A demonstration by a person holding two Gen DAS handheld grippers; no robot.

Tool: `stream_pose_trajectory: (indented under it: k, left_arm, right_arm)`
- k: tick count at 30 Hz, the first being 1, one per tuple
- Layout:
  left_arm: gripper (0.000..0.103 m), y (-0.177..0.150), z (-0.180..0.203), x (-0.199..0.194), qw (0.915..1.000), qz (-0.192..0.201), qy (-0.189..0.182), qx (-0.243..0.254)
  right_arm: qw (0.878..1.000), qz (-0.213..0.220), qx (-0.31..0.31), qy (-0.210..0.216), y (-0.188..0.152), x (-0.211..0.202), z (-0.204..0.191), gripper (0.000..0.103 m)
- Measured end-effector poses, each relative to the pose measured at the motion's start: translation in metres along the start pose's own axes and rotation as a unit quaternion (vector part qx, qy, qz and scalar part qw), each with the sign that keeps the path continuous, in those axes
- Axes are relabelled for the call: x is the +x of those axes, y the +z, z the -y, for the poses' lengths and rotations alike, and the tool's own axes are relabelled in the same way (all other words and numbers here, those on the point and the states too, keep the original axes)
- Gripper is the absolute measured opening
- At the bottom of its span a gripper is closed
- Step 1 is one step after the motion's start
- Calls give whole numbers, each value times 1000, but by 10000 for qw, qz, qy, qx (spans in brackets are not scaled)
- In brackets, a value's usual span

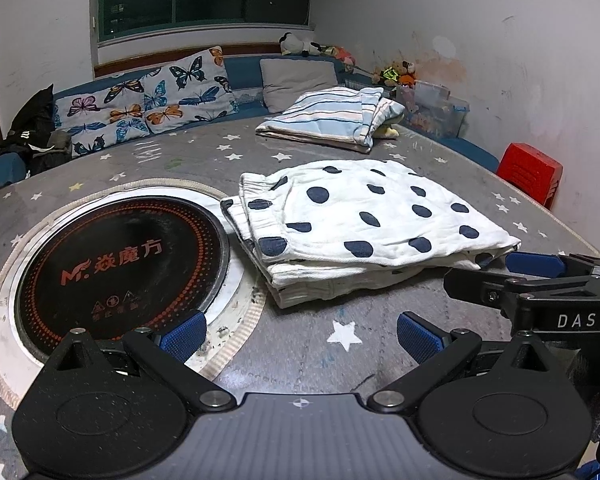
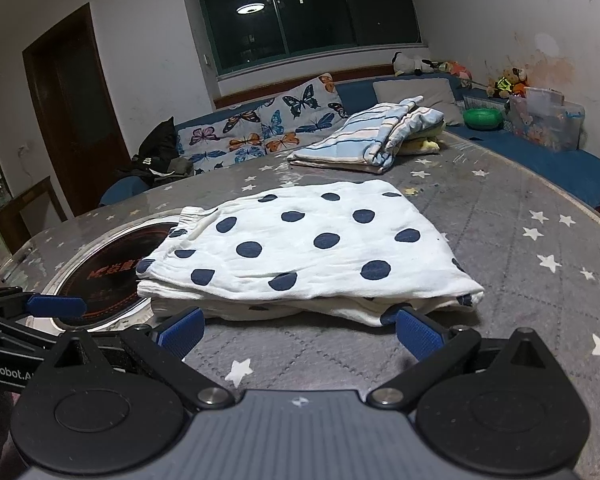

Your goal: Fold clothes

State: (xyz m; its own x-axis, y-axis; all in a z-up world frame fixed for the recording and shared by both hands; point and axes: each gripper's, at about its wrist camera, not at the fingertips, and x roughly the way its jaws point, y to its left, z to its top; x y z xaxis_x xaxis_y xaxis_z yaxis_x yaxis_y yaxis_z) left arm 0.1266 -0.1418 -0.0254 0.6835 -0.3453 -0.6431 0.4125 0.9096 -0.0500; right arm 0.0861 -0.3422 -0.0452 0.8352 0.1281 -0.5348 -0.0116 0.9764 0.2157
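A white garment with dark blue dots (image 1: 352,220) lies folded on the grey star-patterned table (image 1: 340,360); it also shows in the right wrist view (image 2: 308,248). My left gripper (image 1: 300,334) is open and empty, low over the table just in front of the garment's left corner. My right gripper (image 2: 300,330) is open and empty, its fingertips close to the garment's near edge. The right gripper also shows at the right in the left wrist view (image 1: 540,280).
A round black induction cooktop (image 1: 120,272) is set into the table left of the garment. A folded striped blue cloth (image 1: 332,118) lies at the table's far side. A sofa with butterfly pillows (image 1: 140,104) lies behind. A red stool (image 1: 530,172) stands at right.
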Motion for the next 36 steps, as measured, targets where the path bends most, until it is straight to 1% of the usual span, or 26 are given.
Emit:
stream_pose_trajectory:
  k: [8, 20, 23, 27, 33, 36]
  left_arm:
    - [103, 2, 0, 7, 9999, -97, 42, 58]
    - [103, 13, -5, 15, 9998, -126, 134, 56]
    - [103, 17, -10, 17, 9998, -153, 119, -40]
    - [103, 19, -16, 19, 9996, -151, 193, -129]
    - [103, 24, -22, 23, 9992, -136, 266, -281]
    - [103, 27, -25, 26, 9986, -139, 330, -377]
  right_arm:
    - [10000, -17, -79, 4, 3, 3, 2, 103]
    - [9997, -48, -206, -86, 9, 10, 2, 103]
    - [9995, -100, -271, -149, 11, 14, 5, 103]
    - [9992, -108, -322, -228, 15, 19, 9, 103]
    - [9991, -16, -315, -274, 23, 22, 15, 103]
    - [9987, -73, -315, -403, 24, 30, 20, 103]
